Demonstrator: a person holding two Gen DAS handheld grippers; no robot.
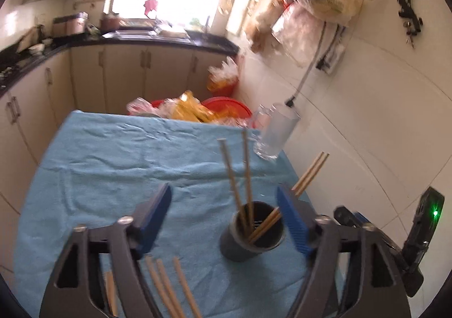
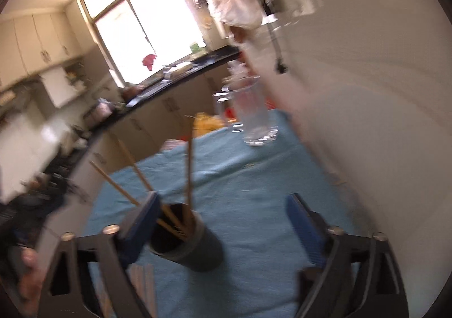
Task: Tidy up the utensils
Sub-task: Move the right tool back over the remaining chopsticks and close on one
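The chopsticks (image 1: pixel 169 287) are the business here: three or four loose ones lie flat on the blue cloth (image 1: pixel 113 165) at the near edge of the table, under the left gripper (image 1: pixel 226 222), while several more already stand in the dark cup (image 1: pixel 251 236), leaning out at different angles. They look like thin, stiff, light wooden sticks, likely to roll and skitter if nudged, and lying flat on soft cloth they give little to get under. My call is to pinch one across its middle, fingers square to its length, so it doesn't swing or tip when lifted (an end grip would let it droop).

The cup looks small and top-heavy with those sticks fanned out; a bump to any stick could tip it.

Both sets of fingers stand wide apart and grasp nothing: the left straddles the cup's side, the right gripper (image 2: pixel 223 230) has one finger just beside the cup's rim. Farther back a clear glass jug (image 1: pixel 275 131) stands near the wall.
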